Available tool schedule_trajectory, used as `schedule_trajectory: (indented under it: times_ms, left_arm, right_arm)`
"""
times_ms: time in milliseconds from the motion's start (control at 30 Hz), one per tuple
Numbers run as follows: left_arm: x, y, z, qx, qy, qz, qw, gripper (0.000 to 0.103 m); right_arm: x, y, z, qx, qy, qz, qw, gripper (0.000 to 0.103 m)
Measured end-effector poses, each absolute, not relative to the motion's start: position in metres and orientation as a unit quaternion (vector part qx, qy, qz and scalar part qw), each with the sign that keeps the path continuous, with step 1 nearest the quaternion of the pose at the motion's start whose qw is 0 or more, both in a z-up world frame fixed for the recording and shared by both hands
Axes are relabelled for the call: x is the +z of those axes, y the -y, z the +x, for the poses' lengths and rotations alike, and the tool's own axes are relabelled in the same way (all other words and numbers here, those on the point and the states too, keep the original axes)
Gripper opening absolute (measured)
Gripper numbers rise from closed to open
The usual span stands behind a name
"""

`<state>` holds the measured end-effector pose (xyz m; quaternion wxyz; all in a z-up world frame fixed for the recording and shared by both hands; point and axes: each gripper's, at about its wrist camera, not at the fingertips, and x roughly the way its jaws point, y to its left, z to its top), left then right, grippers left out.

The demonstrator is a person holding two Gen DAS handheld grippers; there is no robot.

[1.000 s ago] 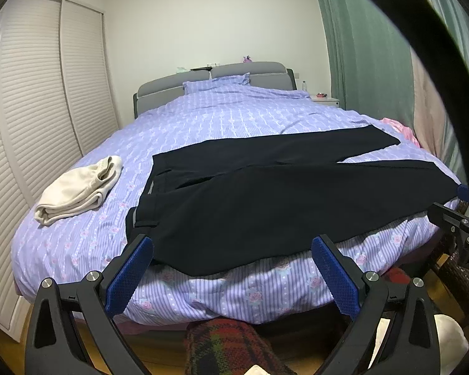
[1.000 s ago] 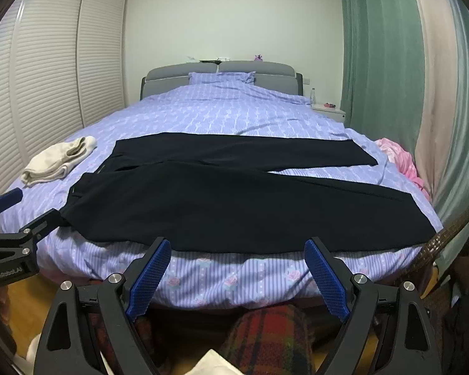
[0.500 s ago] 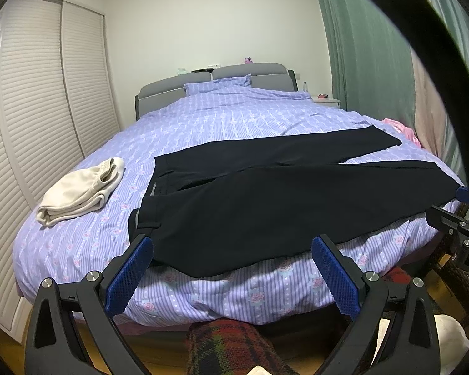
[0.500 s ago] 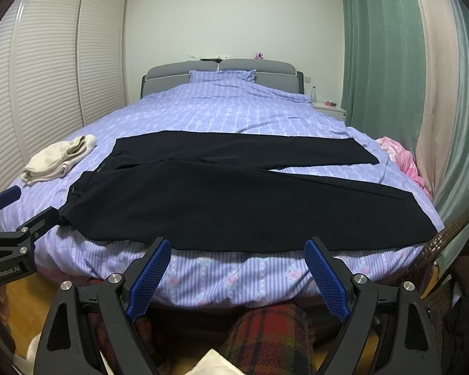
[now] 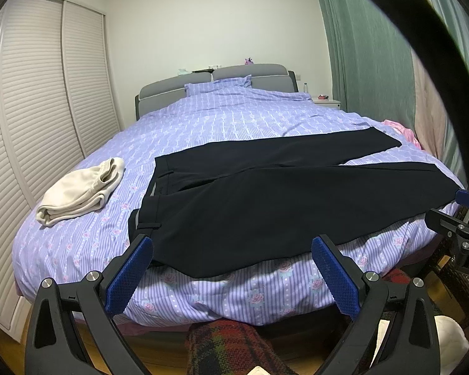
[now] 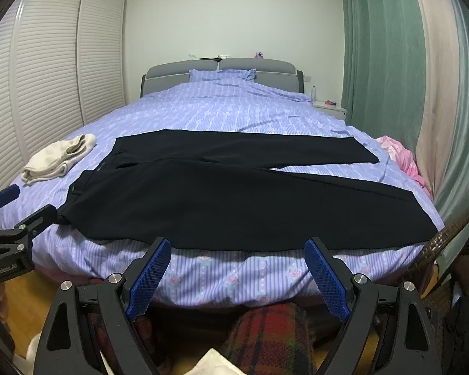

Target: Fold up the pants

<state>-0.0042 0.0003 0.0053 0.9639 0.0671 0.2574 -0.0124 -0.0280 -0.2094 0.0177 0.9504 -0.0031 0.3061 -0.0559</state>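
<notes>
Black pants (image 5: 265,197) lie spread flat across the foot of the bed, waistband to the left, both legs running right. They also show in the right wrist view (image 6: 234,197). My left gripper (image 5: 233,264) is open and empty, held off the bed's front edge near the waistband end. My right gripper (image 6: 237,264) is open and empty, off the front edge below the near leg. Each gripper shows at the edge of the other's view.
A purple striped duvet (image 5: 234,118) covers the bed. A folded cream garment (image 5: 81,192) lies at the left. Pink cloth (image 6: 403,159) sits at the bed's right edge. White slatted wardrobe doors stand left, green curtains (image 6: 381,62) right. A plaid-clad leg (image 6: 265,334) is below.
Both grippers have crept slightly nearer the bed. The pants have not moved.
</notes>
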Motion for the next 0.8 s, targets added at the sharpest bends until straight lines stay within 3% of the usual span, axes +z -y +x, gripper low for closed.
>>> schedule_trajectory:
  times_ms: [800]
  left_arm:
    - [0.005,-0.0009,-0.0028,-0.012,-0.261,0.066,0.963,0.103]
  right_arm:
    - [0.0174,0.2089,-0.0279,-0.056,-0.306,-0.003,0.95,0.088]
